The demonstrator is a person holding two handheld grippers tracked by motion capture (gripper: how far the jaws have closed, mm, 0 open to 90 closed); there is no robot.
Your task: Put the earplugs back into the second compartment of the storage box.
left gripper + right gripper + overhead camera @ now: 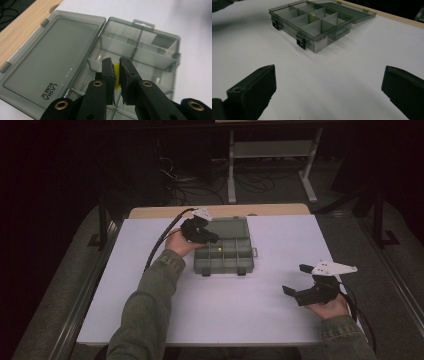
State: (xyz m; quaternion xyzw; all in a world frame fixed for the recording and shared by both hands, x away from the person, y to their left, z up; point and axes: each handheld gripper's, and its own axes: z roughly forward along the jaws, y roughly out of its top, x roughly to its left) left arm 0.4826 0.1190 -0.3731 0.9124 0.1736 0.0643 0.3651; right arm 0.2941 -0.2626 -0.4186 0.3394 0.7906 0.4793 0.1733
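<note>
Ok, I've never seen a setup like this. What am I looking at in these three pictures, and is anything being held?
A person sits at a white table and holds a hand-operated two-jaw gripper in each hand. One picture is from a fixed camera overhead; the other two are from cameras riding on the grippers, looking along their black jaws.

On the table lies a smoky clear organizer box with its lid folded open and dividers making small compartments.

The left gripper is over the box, its jaws closed on a small yellow piece above a compartment. What the piece is I cannot tell. The right gripper rests apart near the table's right edge, jaws wide open and empty.
</note>
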